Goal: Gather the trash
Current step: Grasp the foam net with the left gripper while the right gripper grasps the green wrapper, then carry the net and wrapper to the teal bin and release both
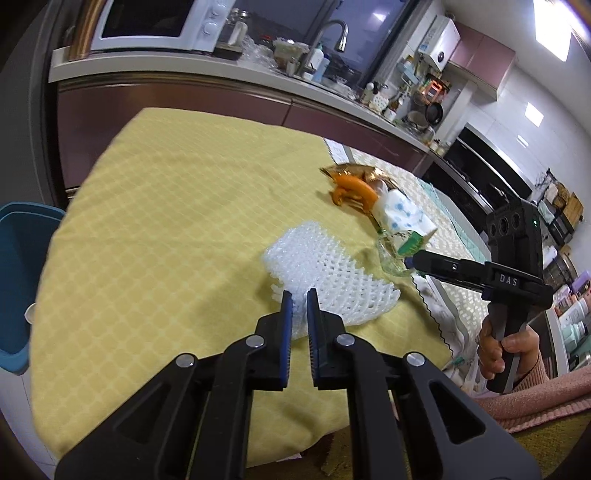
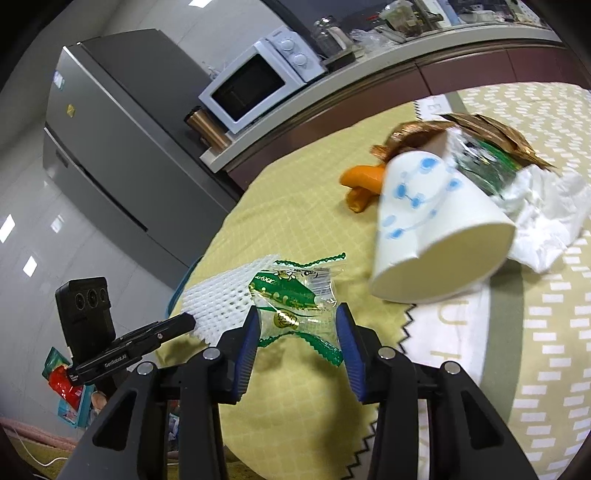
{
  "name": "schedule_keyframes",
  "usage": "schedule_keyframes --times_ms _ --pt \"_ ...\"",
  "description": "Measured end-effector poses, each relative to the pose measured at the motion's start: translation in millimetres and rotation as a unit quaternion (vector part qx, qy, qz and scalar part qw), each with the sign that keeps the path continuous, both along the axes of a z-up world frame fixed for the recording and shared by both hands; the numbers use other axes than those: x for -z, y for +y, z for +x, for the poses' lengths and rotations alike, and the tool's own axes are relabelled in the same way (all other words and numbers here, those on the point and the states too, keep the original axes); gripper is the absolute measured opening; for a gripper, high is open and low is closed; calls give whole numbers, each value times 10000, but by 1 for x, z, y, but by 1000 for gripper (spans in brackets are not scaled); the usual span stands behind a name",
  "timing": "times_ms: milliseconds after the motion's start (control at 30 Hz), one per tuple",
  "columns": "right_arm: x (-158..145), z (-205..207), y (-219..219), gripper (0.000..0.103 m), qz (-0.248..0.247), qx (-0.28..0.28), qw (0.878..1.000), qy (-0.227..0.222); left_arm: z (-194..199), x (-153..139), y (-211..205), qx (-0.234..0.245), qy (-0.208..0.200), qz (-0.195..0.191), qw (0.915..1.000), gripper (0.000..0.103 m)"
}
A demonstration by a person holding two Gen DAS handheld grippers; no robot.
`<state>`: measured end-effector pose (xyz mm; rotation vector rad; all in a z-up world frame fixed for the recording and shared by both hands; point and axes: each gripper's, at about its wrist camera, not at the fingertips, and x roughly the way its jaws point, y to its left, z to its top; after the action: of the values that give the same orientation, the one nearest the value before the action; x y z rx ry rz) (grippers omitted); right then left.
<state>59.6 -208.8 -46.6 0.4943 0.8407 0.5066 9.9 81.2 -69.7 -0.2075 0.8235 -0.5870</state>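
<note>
My left gripper is clamped nearly shut on the near edge of the white foam fruit net on the yellow tablecloth. My right gripper sits half open around the clear green candy wrapper, pads hugging its sides (can't tell if they're pressing), just beside the tipped paper cup.

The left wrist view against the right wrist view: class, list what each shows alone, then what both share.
Only the left wrist view shows the blue bin beside the table, the sink tap and the hand holding the right gripper.

Only the right wrist view shows the grey fridge, the crumpled tissue and the paper cup's open mouth.

Both show the white foam net, the green sweet wrapper, the paper cup, the orange peel, the microwave and the yellow cloth.
</note>
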Motion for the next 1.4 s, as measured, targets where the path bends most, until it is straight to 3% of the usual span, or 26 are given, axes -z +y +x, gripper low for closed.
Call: schedule_keyframes --times_ms 600,1400 --pt "-23 23 46 40 13 -604 9978 -273 -12 -18 46 -518 -271 -137 9982 8" --pt "-40 44 108 40 -23 -1356 9895 -510 -31 -37 117 -1381 -521 -254 9887 7"
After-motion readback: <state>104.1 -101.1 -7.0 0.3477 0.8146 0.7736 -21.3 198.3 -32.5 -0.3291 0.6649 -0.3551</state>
